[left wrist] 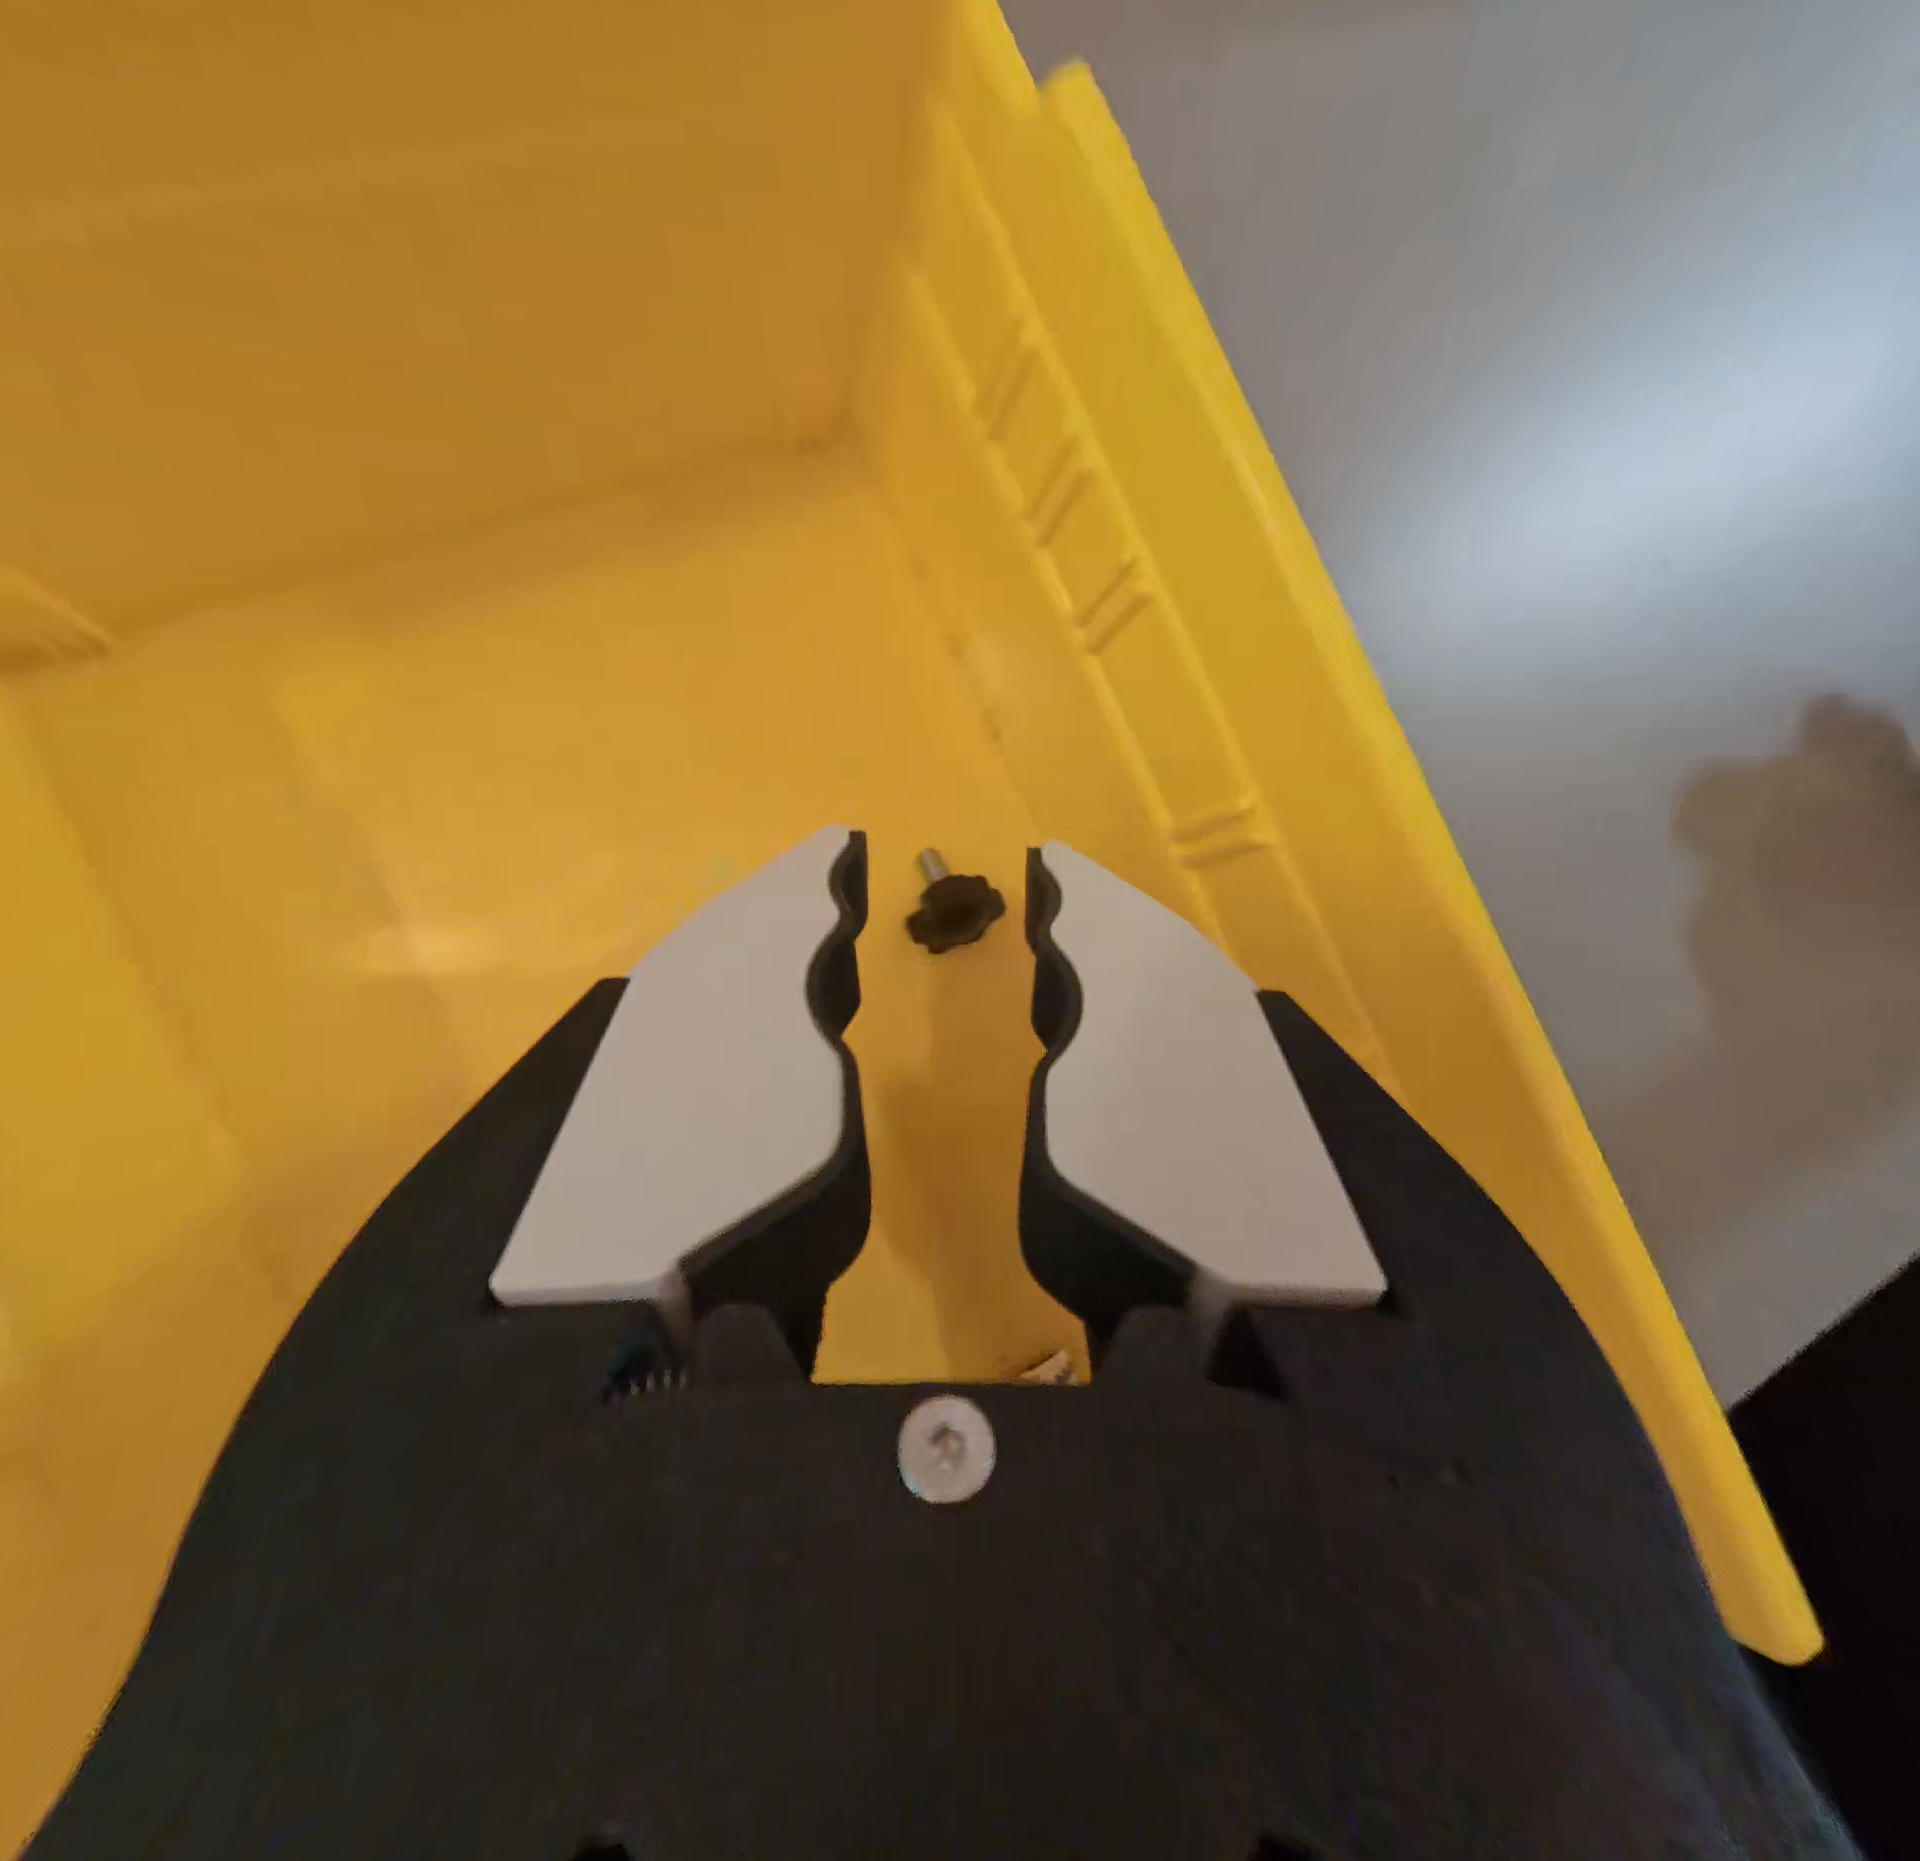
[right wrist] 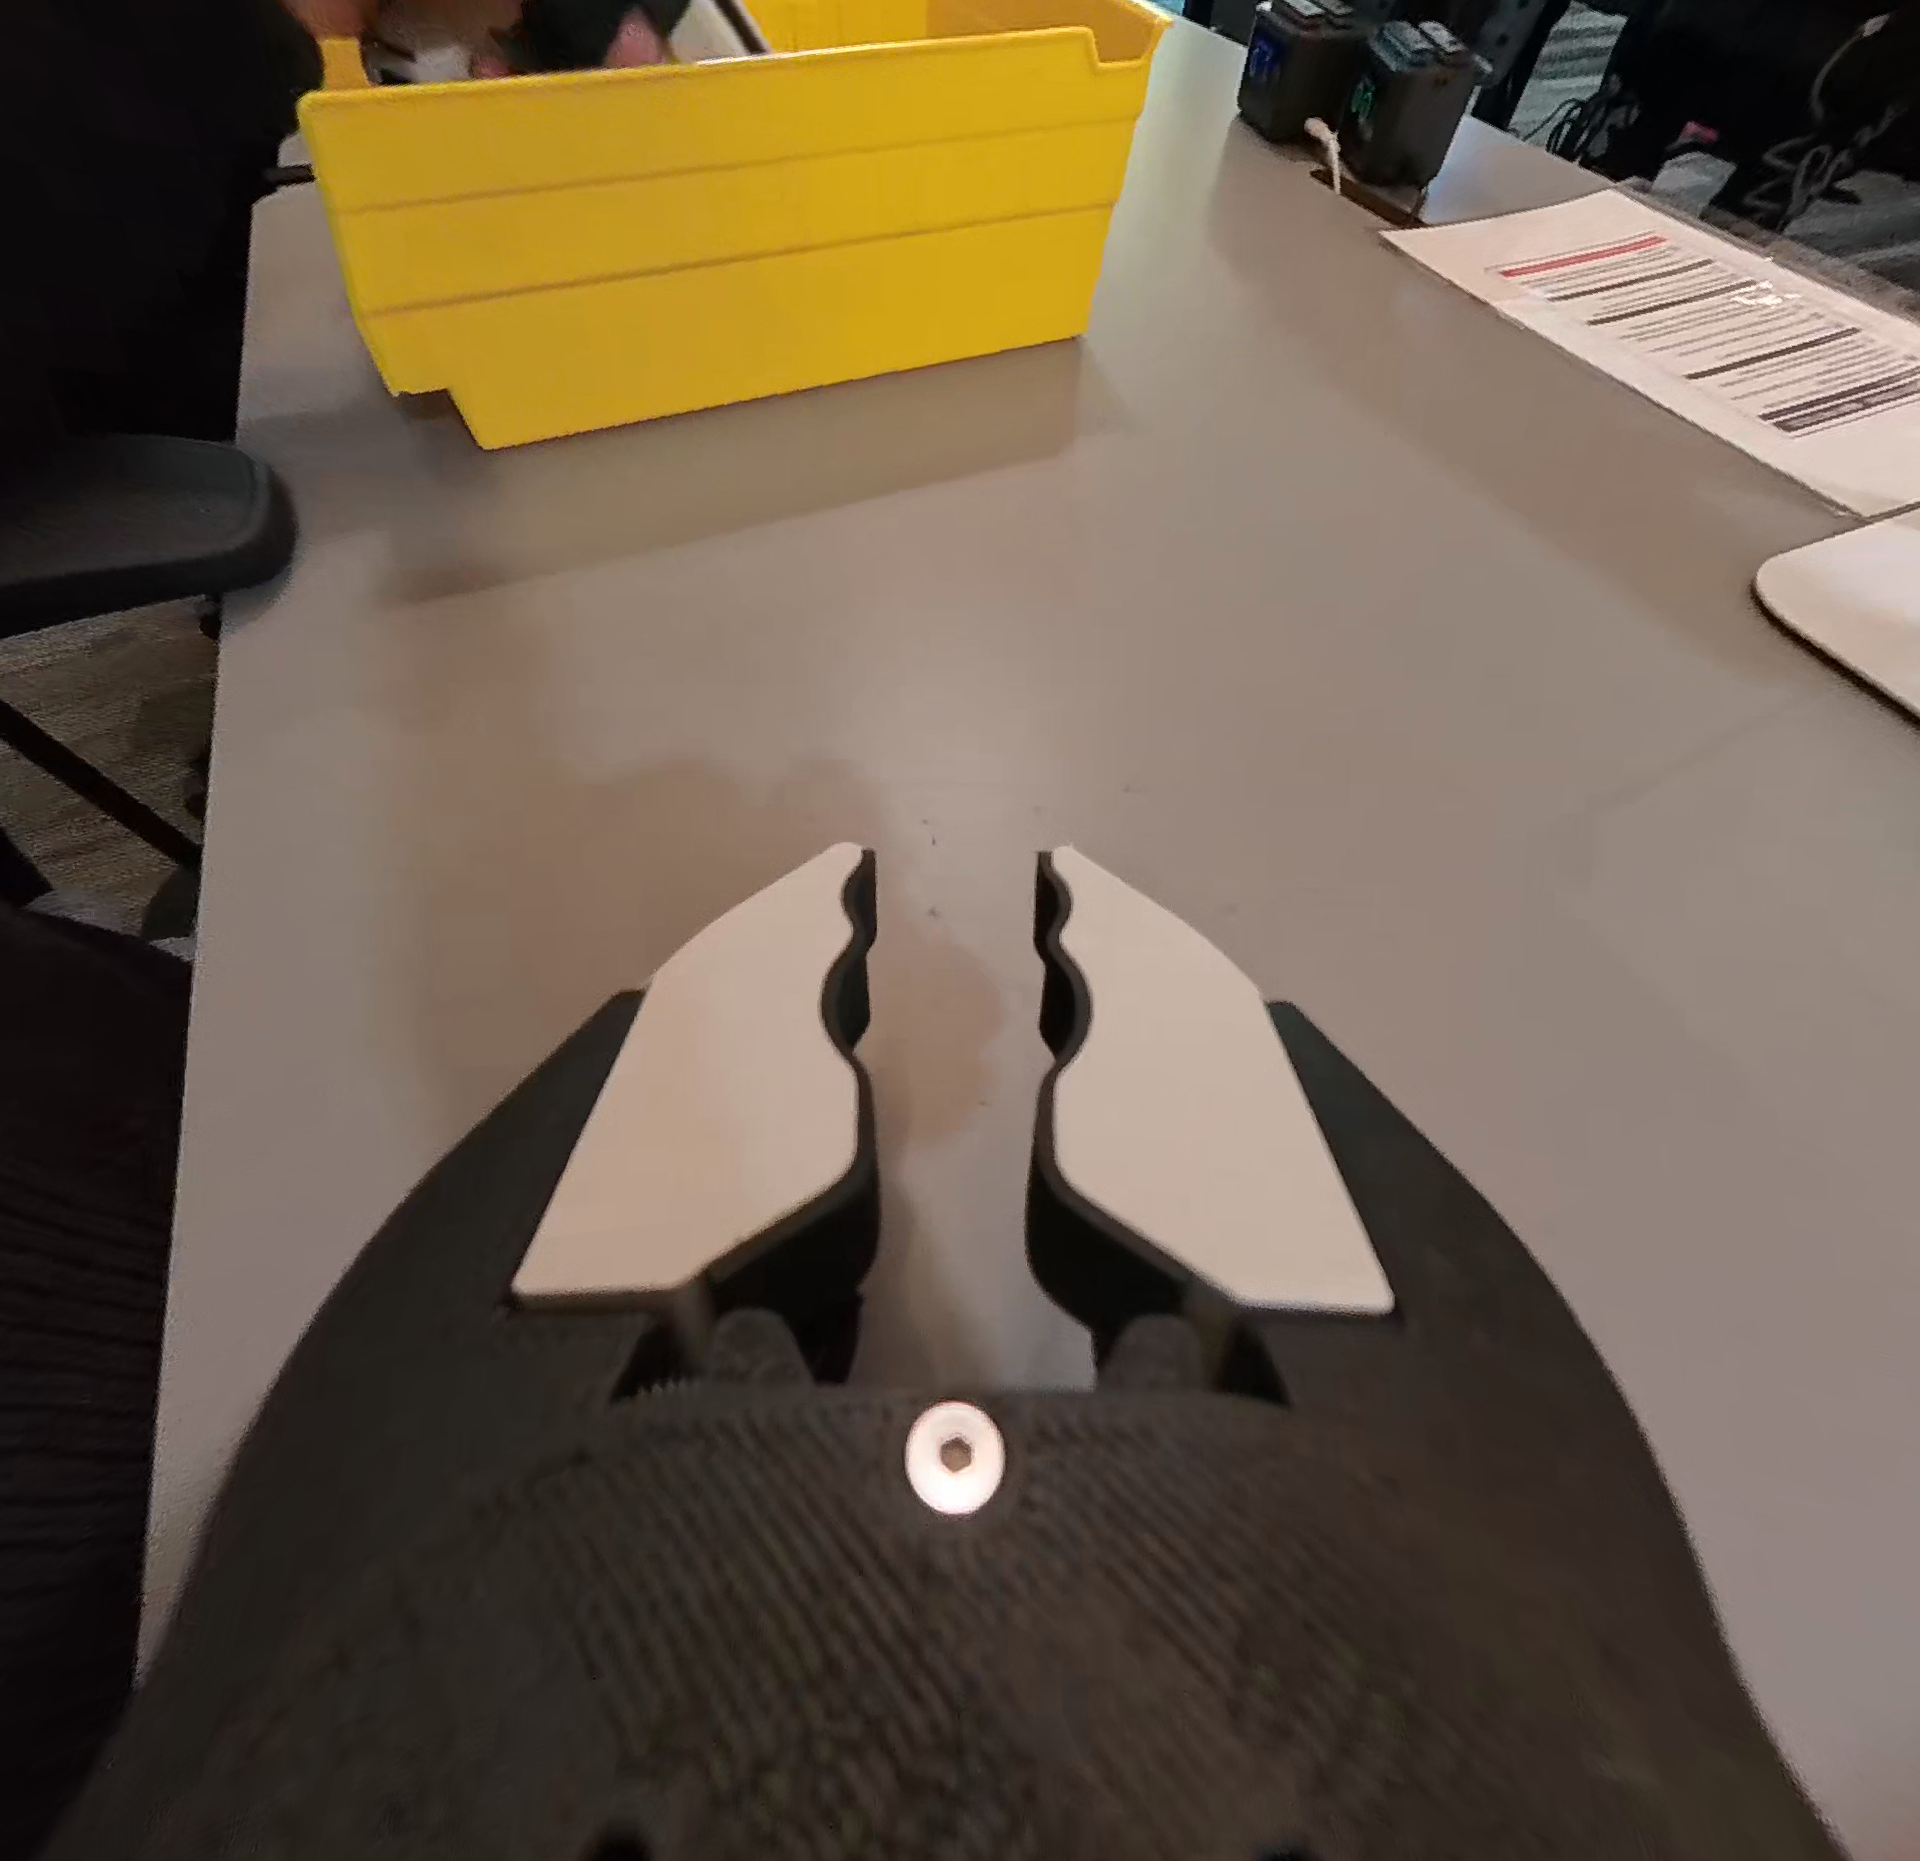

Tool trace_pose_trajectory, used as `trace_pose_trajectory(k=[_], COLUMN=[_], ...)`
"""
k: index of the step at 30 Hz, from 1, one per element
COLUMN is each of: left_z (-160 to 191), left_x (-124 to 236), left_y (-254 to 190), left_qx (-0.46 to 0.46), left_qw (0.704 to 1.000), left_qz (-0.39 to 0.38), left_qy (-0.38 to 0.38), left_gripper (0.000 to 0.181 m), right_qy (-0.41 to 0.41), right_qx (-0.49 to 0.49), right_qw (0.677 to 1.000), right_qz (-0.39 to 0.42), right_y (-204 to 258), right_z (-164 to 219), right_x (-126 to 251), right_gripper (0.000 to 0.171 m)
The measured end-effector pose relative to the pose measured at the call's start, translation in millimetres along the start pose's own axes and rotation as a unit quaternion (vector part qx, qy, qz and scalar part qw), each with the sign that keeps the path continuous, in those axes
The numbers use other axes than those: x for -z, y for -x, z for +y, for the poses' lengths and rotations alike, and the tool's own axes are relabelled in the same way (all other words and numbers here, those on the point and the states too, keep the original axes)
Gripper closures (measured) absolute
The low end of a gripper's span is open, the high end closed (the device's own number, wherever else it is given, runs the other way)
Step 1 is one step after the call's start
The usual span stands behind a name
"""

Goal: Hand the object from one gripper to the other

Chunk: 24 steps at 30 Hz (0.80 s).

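Observation:
A small black knob with a short metal stud (left wrist: 954, 907) lies on the floor of a yellow bin (left wrist: 520, 772). My left gripper (left wrist: 945, 850) is open, reaching down into the bin, with the knob between its fingertips but not touched. My right gripper (right wrist: 956, 866) is open and empty over the grey table (right wrist: 1247, 668). In the right wrist view the yellow bin (right wrist: 727, 253) stands at the far left of the table, and the left gripper (right wrist: 582, 14) shows dimly inside it with a hand above.
A printed sheet of paper (right wrist: 1704, 325) and a white pad corner (right wrist: 1849, 606) lie at the table's right edge. Black chargers (right wrist: 1351, 76) stand at the back right. A black chair armrest (right wrist: 125, 523) sits past the table's left edge. About 35 cm separates my left fingertips from my right.

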<state>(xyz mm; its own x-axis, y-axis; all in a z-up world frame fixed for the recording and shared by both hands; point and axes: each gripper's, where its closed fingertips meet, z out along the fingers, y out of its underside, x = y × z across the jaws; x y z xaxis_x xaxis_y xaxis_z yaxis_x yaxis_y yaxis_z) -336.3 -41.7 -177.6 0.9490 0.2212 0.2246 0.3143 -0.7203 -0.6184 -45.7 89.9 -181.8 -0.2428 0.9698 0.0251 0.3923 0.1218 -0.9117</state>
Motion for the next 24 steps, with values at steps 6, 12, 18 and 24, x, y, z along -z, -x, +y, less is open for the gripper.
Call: trace_pose_trajectory(k=[6,12,18,24], left_z=[27,28,-23,-106], left_x=[-27,-31,8,95], left_y=[4,11,3,-91], left_qx=[0.002,-0.023,-0.037,-0.076], left_qw=[0.997,0.995,0.996,0.948], left_qz=[-0.003,-0.047,-0.064,0.091], left_qy=[0.077,0.090,-0.044,-0.296], left_gripper=[0.151,0.160,0.161,0.161], right_qy=[-0.018,-0.034,-0.047,-0.046], right_qx=[-0.015,-0.031,-0.036,-0.023], right_qw=[1.000,0.999,0.998,0.999], right_qz=[0.007,0.001,0.001,0.003], right_y=[-4,-6,-7,-4], right_z=[-4,-7,-9,-12], right_x=[4,7,10,7], right_gripper=[0.142,0.142,0.142,0.143])
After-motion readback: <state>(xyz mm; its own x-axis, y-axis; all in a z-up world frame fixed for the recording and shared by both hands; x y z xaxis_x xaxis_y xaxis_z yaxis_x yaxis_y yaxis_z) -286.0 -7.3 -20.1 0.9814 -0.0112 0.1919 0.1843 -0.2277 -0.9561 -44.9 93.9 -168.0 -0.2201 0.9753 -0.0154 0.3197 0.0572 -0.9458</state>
